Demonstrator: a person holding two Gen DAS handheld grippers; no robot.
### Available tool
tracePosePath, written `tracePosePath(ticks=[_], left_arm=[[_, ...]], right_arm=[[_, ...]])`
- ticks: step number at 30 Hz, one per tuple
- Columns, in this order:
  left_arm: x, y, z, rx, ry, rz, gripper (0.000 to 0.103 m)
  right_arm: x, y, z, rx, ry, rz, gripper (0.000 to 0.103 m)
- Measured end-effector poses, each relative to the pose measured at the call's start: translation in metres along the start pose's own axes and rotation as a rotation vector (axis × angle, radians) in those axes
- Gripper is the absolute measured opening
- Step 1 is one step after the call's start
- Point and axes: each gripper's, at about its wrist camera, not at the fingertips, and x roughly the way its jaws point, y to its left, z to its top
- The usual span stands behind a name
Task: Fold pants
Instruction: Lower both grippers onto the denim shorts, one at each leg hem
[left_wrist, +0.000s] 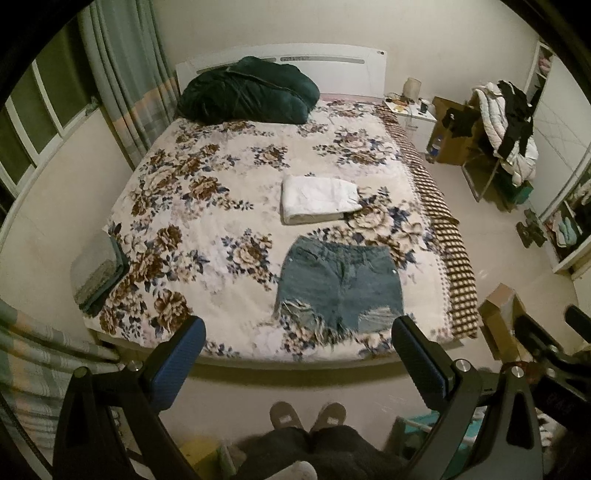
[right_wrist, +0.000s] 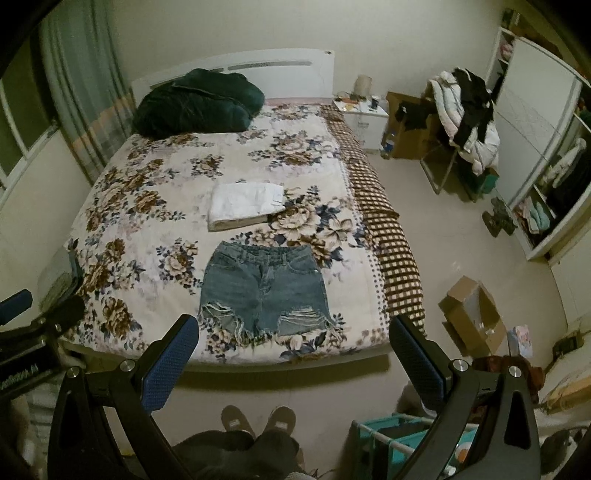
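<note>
A pair of blue denim shorts with frayed hems lies flat and unfolded near the foot of the floral bed, waistband away from me. It also shows in the right wrist view. A folded white garment lies just beyond the shorts, also in the right wrist view. My left gripper is open and empty, held above the floor before the bed's foot edge. My right gripper is open and empty, at the same height, to the right of the left one.
A dark green duvet is piled at the headboard. A folded grey-green stack sits at the bed's left corner. A cardboard box, a teal basket and a clothes-laden chair stand on the floor to the right. My feet are by the bed.
</note>
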Motion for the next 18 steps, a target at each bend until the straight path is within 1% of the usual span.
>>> tracePosePath(ticks=[1,4,6,8,9,11,12,13,14,15,16,17,18], left_arm=[[0.013,0.007,-0.001,-0.004,-0.013,0.012,0.103],[0.048,0.003,0.011,-0.011,-0.029,0.053,0.103],[0.077,-0.003,0.02,-0.007,-0.018,0.086,0.103],[0.112,-0.018,0.027,0.0,0.005,0.127,0.103],[0.13,-0.019,0.03,0.003,0.029,0.128,0.103],[0.173,-0.044,0.032,0.001,0.068,0.139,0.103],[0.198,-0.058,0.03,-0.005,0.099,0.134,0.103],[0.215,-0.066,0.029,-0.011,0.12,0.124,0.103],[0.248,-0.088,0.025,-0.02,0.154,0.117,0.103],[0.265,-0.098,0.022,-0.024,0.174,0.114,0.103],[0.29,-0.115,0.017,-0.032,0.204,0.105,0.103],[0.324,-0.138,0.008,-0.042,0.237,0.094,0.103],[0.339,-0.149,0.003,-0.047,0.254,0.092,0.103]], right_arm=[[0.012,-0.002,-0.001,0.008,0.002,-0.002,0.103],[0.041,-0.015,0.011,0.038,0.017,-0.016,0.103],[0.075,-0.03,0.022,0.06,0.047,-0.013,0.103],[0.11,-0.046,0.031,0.065,0.064,0.011,0.103],[0.133,-0.055,0.036,0.064,0.086,0.022,0.103],[0.186,-0.075,0.046,0.07,0.136,0.06,0.103],[0.208,-0.083,0.05,0.075,0.149,0.081,0.103],[0.239,-0.095,0.055,0.078,0.166,0.111,0.103],[0.266,-0.103,0.059,0.081,0.18,0.127,0.103],[0.306,-0.117,0.064,0.085,0.203,0.152,0.103],[0.332,-0.126,0.067,0.085,0.218,0.167,0.103],[0.368,-0.14,0.069,0.089,0.247,0.182,0.103],[0.398,-0.151,0.071,0.096,0.267,0.193,0.103]])
